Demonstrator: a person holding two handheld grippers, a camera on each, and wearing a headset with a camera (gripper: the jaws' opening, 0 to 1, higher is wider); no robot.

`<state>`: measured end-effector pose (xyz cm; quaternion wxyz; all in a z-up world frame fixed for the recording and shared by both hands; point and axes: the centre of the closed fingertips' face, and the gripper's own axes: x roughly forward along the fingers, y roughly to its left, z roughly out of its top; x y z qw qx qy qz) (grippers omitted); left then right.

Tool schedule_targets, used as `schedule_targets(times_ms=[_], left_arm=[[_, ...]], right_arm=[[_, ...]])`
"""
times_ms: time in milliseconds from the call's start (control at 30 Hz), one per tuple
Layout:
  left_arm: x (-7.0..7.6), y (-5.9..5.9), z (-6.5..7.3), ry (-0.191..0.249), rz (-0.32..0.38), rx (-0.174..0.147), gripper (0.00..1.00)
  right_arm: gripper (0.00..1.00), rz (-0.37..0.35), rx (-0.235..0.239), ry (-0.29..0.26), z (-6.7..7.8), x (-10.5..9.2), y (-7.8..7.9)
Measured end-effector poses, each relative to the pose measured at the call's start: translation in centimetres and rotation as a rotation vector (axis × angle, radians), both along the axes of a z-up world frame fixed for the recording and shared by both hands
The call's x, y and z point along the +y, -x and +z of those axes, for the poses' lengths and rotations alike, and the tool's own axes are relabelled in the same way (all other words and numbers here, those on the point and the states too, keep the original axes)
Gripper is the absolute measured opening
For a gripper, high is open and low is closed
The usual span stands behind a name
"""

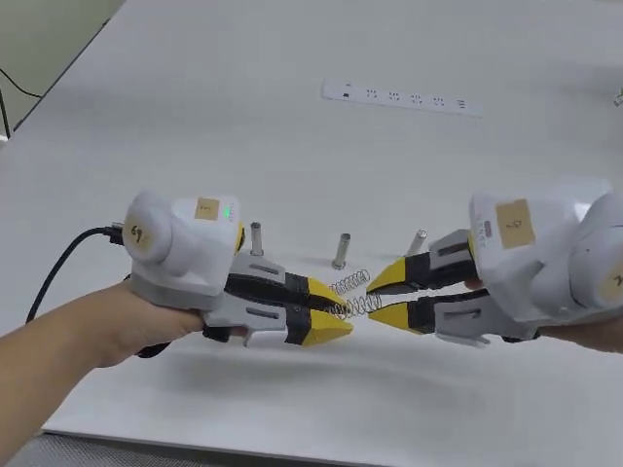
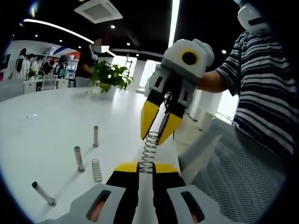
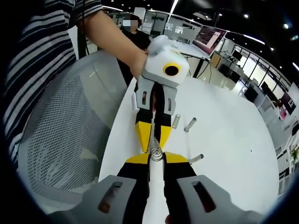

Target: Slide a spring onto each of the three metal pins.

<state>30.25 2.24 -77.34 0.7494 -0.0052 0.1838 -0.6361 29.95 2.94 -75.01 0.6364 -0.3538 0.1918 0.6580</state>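
Steel spring (image 1: 359, 307) held mid-air over counter (image 1: 292, 146), left tool (image 1: 348, 317) clamped on one end, right tool (image 1: 371, 303) pinching other; probably regrip to line up with bare pins (image 1: 341, 250).

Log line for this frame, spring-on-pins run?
left gripper: shut on spring | right gripper: shut on its other end | metal pins: three, all bare | second spring: on table

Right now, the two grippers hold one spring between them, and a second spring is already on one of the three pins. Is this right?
Not quite. The left gripper and right gripper do hold one spring between them, but the second spring is threaded on nothing: in the left gripper view it sits on the table beside a bare pin.
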Motion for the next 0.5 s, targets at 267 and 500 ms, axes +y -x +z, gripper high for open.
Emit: schedule_targets(times_ms=[267,500], left_arm=[[-0.2,-0.1,-0.1,-0.01,0.003,-0.013,0.02],[-0.8,0.1,0.0,-0.016,-0.006,-0.022,0.02]], right_arm=[[0.07,-0.041,0.076,-0.093,0.9,1.0,0.1],[0.07,-0.049,0.082,-0.146,1.6,2.4,0.4]])
